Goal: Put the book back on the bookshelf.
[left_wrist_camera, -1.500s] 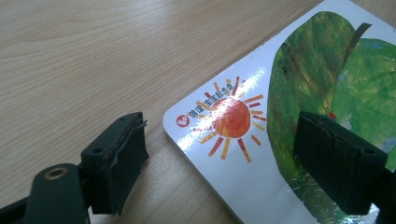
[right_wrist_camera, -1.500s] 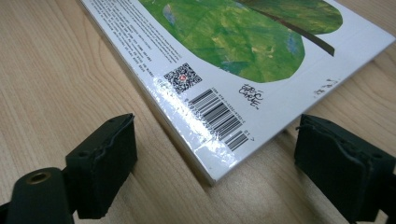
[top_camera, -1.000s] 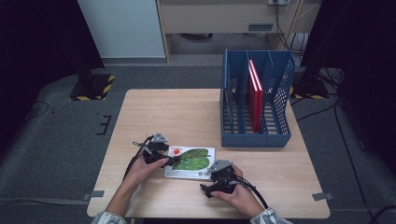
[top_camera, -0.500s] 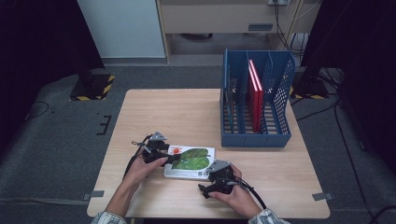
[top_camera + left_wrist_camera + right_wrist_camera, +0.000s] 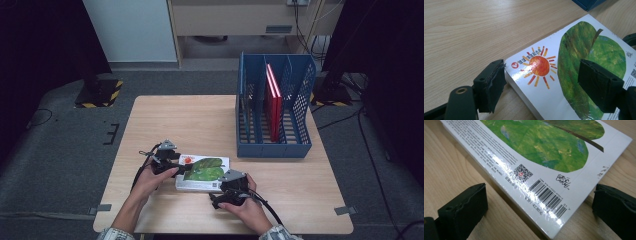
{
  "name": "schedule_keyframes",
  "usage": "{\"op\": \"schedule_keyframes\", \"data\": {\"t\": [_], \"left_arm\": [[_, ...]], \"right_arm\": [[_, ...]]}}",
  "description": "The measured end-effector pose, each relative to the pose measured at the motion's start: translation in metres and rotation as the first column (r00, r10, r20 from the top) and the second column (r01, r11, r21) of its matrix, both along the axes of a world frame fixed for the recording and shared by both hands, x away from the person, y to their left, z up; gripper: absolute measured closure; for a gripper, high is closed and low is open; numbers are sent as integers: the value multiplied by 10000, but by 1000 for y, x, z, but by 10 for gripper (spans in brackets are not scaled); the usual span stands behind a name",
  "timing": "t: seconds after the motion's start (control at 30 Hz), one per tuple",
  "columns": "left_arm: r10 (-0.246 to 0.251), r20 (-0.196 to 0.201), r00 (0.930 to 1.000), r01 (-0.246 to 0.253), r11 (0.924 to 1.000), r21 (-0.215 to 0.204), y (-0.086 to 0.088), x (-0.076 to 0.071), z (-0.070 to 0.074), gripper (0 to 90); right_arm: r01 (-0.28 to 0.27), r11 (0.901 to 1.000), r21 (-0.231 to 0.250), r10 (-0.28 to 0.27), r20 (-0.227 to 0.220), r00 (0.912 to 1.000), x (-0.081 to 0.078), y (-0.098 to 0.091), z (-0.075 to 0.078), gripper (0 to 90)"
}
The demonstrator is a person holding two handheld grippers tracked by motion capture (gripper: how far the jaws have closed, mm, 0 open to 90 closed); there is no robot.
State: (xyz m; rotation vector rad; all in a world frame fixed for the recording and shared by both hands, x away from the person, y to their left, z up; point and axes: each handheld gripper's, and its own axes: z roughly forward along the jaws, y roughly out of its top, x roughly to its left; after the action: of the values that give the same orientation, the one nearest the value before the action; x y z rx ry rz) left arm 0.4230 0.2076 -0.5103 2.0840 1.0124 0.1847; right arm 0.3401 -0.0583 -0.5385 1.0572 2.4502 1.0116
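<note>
A white book (image 5: 202, 172) with a green leaf and an orange sun on its cover lies flat near the table's front edge. My left gripper (image 5: 181, 167) is at its left corner. In the left gripper view the book (image 5: 574, 50) has that corner between the jaws of the left gripper (image 5: 541, 87): one pad sits by the corner's edge and the other stands above the cover, with a gap. My right gripper (image 5: 219, 192) is at the near right corner. Its jaws have just been opening. In the right gripper view the right gripper (image 5: 539, 212) straddles the barcode corner of the book (image 5: 536, 142) without touching it.
A blue slotted file rack (image 5: 274, 115) stands at the table's right back, with red books (image 5: 272, 100) upright in it. The wooden table (image 5: 190, 120) has bare room behind and to the left of the book. Grey floor lies all round.
</note>
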Motion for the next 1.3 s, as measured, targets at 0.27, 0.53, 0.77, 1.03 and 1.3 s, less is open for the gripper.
{"op": "schedule_keyframes", "data": {"t": [0.27, 0.53, 0.77, 1.03, 1.3], "left_arm": [[2, 140, 9999, 1, 9998, -203, 2, -2, 8, 217], [44, 192, 9998, -36, 9991, -434, 3, -4, 14, 213], [23, 132, 9999, -17, 9991, -423, 3, -4, 12, 201], [36, 38, 10000, -34, 9986, -521, 5, -6, 6, 126], [-227, -425, 9988, 200, 9978, -625, 4, -15, 2, 113]], "right_arm": [[414, 9991, 6, -414, 11, 9991, 1, 4, 0, 3], [901, 9958, 177, -901, -31, 9959, 4, 7, 0, 10], [1158, 9912, 636, -1146, -221, 9932, 5, 5, 1, 20], [1225, 9881, 931, -1201, -309, 9923, 6, 4, 1, 23], [1247, 9875, 967, -1220, -334, 9920, 6, 4, 1, 24]]}}
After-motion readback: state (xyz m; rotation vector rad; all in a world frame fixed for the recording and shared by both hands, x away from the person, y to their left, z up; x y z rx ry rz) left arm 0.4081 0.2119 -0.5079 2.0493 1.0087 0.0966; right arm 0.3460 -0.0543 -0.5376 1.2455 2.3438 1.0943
